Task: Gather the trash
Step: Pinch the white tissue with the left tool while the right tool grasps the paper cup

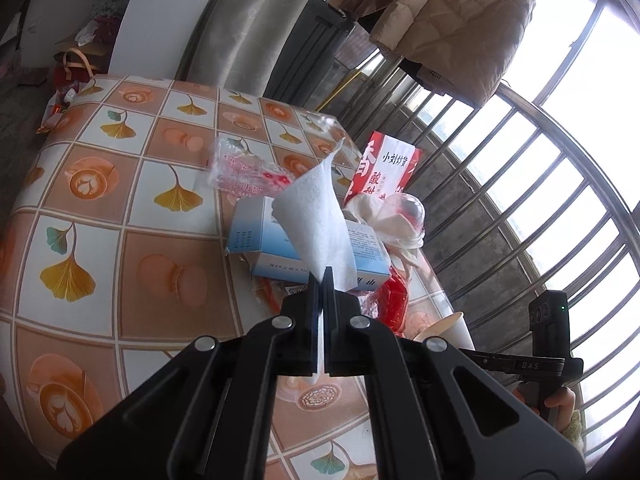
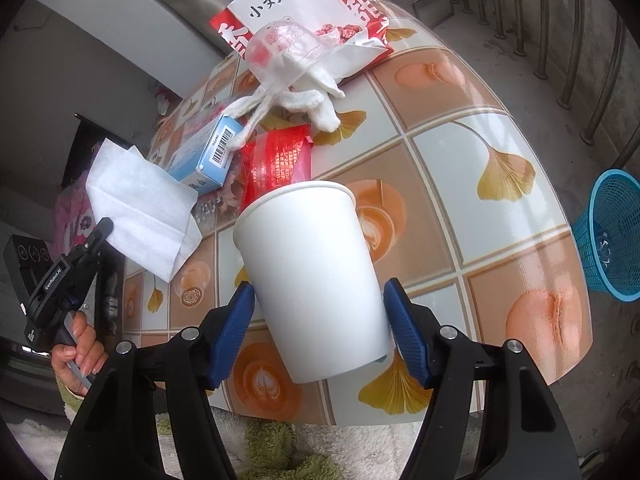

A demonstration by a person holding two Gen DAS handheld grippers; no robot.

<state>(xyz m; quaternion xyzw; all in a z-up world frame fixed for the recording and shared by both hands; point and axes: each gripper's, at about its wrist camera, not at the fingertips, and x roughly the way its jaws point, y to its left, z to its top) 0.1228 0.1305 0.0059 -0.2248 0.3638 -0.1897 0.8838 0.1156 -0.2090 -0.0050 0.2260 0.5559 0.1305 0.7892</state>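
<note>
My left gripper (image 1: 323, 276) is shut on a white tissue (image 1: 316, 216), which stands up from its tips above the littered table (image 1: 120, 240). The right wrist view shows that gripper (image 2: 106, 226) at the left with the tissue (image 2: 140, 208) hanging from it, a hand below. My right gripper (image 2: 320, 300) has its blue pads (image 2: 240, 320) against both sides of a white paper cup (image 2: 312, 272). The cup is tilted, base towards the camera and rim away. In the left wrist view only a bit of the cup (image 1: 452, 328) shows.
Trash lies on the table: a blue-and-white box (image 2: 208, 156), a red wrapper (image 2: 276, 160), a white glove under a clear plastic cup (image 2: 280, 48), a red snack bag (image 2: 304, 4) and a clear printed wrapper (image 1: 248, 172). A blue mesh basket (image 2: 612, 236) stands on the floor beyond the table's right edge.
</note>
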